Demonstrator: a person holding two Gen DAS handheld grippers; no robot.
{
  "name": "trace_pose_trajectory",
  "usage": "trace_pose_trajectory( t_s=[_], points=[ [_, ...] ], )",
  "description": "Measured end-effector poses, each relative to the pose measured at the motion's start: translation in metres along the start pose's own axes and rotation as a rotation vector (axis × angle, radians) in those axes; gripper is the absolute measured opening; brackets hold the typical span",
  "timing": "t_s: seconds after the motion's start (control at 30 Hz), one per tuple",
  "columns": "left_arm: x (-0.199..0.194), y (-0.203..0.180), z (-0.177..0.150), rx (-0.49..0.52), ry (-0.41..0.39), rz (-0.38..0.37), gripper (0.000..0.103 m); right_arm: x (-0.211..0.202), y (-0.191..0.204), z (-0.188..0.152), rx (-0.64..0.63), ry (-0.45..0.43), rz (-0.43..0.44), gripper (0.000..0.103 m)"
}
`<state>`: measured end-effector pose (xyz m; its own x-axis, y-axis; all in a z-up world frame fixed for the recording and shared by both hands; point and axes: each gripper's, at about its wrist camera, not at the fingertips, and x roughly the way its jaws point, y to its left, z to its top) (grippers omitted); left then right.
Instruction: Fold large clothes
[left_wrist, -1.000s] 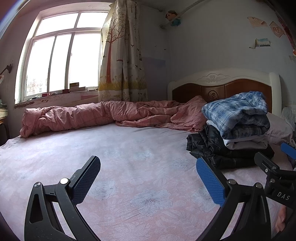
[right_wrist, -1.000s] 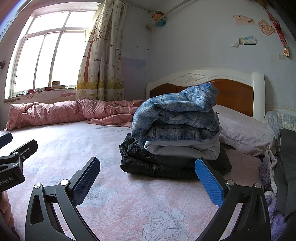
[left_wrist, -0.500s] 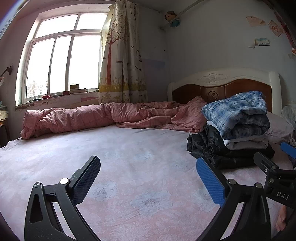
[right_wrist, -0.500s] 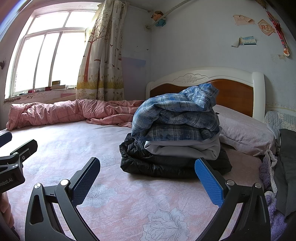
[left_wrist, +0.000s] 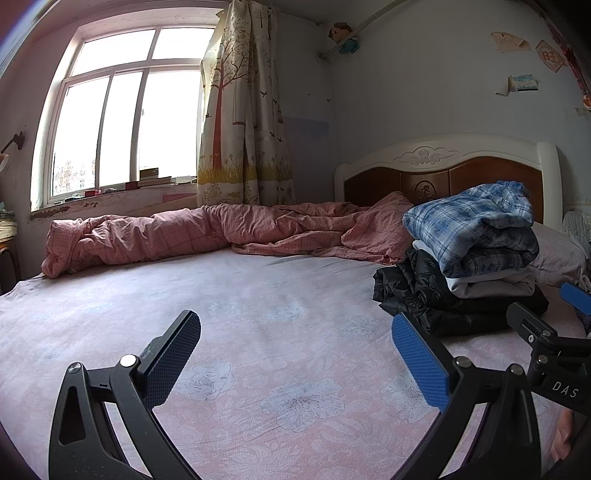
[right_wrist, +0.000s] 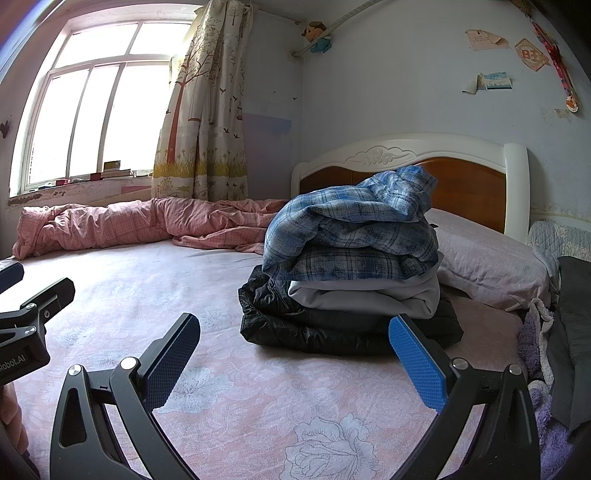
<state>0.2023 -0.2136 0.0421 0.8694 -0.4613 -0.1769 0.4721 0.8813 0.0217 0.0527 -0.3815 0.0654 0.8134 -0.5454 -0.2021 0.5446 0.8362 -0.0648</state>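
Observation:
A stack of folded clothes sits on the pink floral bed: a blue plaid shirt on top, a grey garment under it, a black puffer jacket at the bottom. The stack also shows in the left wrist view at the right. My right gripper is open and empty, just in front of the stack. My left gripper is open and empty over bare sheet, left of the stack. Dark and purple clothes lie at the right edge.
A rolled pink quilt lies along the far side of the bed under the window. A grey pillow lies by the wooden headboard. A curtain hangs beside the window.

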Motion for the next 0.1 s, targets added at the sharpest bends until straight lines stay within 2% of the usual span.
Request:
trace_pose_trajectory(
  t_s=[0.1],
  points=[
    [0.0003, 0.0001, 0.0, 0.001, 0.002, 0.0, 0.103, -0.0002, 0.0002, -0.0003, -0.001, 0.005, 0.001, 0.103]
  ],
)
